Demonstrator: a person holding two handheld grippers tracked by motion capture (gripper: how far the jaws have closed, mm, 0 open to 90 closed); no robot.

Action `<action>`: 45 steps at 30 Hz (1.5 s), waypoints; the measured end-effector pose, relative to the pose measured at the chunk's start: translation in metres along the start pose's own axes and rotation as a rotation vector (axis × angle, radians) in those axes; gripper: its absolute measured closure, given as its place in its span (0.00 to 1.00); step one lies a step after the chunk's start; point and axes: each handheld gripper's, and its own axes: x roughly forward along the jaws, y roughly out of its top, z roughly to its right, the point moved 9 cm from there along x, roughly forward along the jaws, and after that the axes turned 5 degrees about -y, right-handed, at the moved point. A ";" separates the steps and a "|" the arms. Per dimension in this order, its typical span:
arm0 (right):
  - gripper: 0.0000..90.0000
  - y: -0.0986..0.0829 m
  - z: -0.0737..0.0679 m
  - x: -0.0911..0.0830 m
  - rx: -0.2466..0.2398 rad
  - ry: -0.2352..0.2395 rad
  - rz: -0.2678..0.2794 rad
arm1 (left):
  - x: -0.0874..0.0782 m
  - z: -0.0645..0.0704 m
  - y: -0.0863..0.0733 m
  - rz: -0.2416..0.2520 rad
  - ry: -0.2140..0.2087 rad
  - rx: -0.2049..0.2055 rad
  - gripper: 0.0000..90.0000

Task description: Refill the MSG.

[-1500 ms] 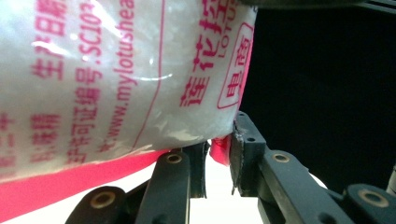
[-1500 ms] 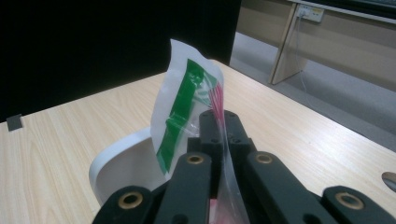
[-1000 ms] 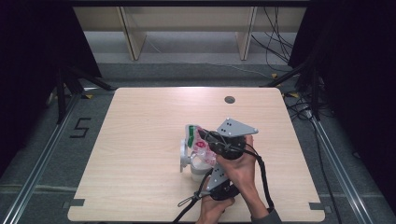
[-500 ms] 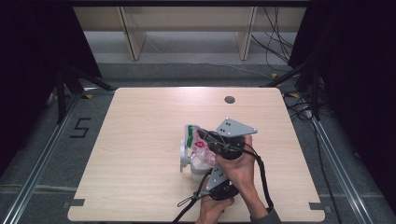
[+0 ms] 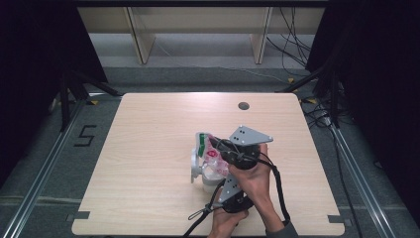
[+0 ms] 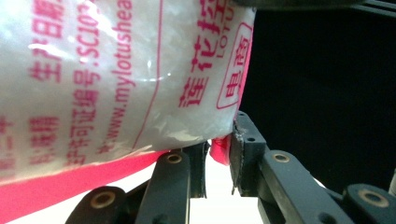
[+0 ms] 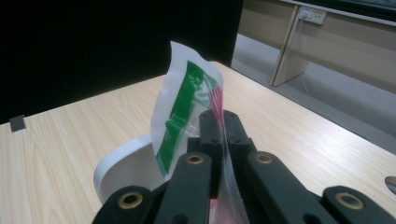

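Over the near edge of a pale wooden worktop [image 5: 148, 148], a person's 2 hands work close together, each with a hand-held gripper. The right hand-held gripper [image 7: 223, 122], forearm angled in from the bottom edge, has its jaws closed on the upper edge of a clear plastic bag [image 5: 207, 151] with green and red print. The left hand-held gripper [image 6: 219, 154] sits lower, its jaws pinching the bag's pink bottom seam. A white rounded object [image 7: 126, 170] stands behind the bag, mostly hidden; what it is cannot be made out. The left hand [image 5: 223, 223] is cut off by the frame.
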 end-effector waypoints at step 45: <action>1.00 -0.001 -0.001 0.000 0.008 0.019 -0.006 | 0.002 0.001 0.000 -0.004 -0.005 -0.005 0.86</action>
